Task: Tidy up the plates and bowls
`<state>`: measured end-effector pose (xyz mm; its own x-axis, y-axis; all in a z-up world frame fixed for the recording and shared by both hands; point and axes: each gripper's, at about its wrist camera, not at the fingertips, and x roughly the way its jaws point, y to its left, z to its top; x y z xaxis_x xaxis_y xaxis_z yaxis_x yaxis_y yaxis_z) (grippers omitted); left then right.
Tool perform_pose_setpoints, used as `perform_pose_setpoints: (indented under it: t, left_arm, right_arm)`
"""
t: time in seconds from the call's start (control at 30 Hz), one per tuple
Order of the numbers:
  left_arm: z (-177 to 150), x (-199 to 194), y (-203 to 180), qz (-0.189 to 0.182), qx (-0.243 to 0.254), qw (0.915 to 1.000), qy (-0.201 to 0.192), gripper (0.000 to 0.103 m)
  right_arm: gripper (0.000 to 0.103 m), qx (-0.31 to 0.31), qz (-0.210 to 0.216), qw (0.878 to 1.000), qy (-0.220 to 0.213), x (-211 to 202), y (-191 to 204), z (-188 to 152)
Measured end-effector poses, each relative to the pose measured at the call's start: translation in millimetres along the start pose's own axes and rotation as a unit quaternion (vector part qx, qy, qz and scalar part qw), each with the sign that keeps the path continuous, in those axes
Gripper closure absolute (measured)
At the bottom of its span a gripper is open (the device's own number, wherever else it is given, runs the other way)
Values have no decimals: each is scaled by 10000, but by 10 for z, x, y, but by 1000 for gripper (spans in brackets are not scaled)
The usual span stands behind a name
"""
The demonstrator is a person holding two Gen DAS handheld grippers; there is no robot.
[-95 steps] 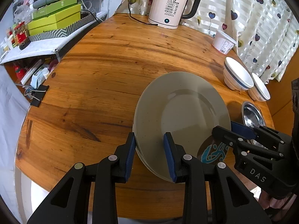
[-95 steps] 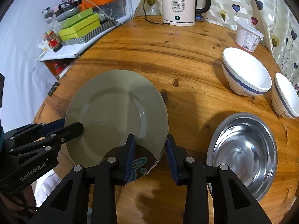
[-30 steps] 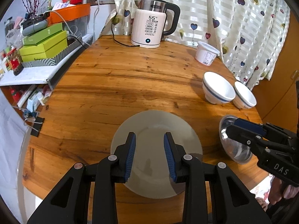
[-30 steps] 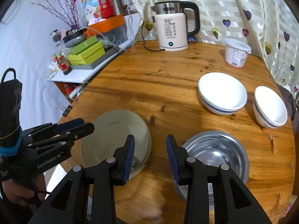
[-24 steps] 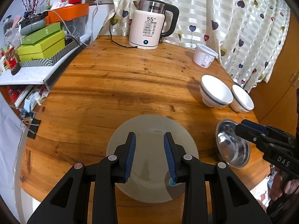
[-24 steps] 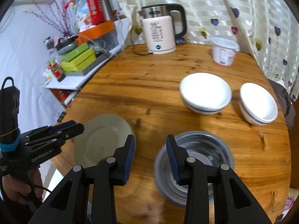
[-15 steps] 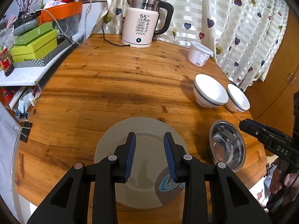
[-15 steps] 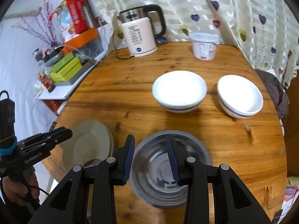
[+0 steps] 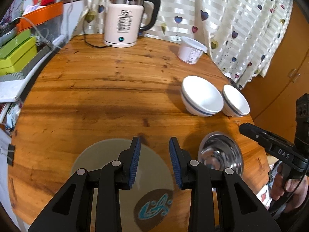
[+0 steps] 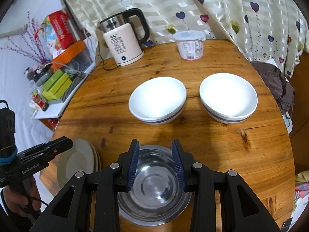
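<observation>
So the plates (image 9: 108,160) are sitting stacked at the near edge of the round wooden table (image 9: 115,89), rims lined up, printed blue logo on the top one facing the near edge. Makes sense as a finished pile, I'd guess, since flat things nest there out of the way. No real long axis on them, they're round and lying flat, open face up.

The steel bowl (image 10: 154,185) is resting just beside the stack, mouth up. The two white bowls (image 10: 157,100) with the blue band are sitting side by side further back, apart in the right wrist view, also mouth up, not nested yet. Probably those still need stacking.

The left gripper (image 9: 154,162) is hovering over the plates with its jaws partly apart, nothing between the pads. The right gripper (image 10: 154,164) is hanging above the steel bowl, same narrow-ish gap, gripping nothing, lined up like it's going for that rim next.

Kettle (image 9: 125,21) and a white tub (image 9: 191,50) are parked at the far side by the curtain.
</observation>
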<state>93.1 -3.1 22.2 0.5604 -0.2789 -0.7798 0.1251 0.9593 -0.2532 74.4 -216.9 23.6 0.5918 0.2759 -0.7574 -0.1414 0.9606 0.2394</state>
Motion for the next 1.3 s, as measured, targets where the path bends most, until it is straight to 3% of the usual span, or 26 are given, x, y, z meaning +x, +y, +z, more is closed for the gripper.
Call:
perform_pose_setpoints:
  t: [0.23,0.67,1.3]
  left_arm:
    - [213,196,-161,-212,126,9996,153,71]
    - [584,607,-364,-556,-2,9979,327,71]
    - [768,1052,-454,-758,-90,9957,529,71]
  right_arm:
    - [77,188,55,9998,25,113,-138,118]
    - [77,394,39,9992,31,360,-284,372]
    - [88,610,134,9979,168,683,-429,535]
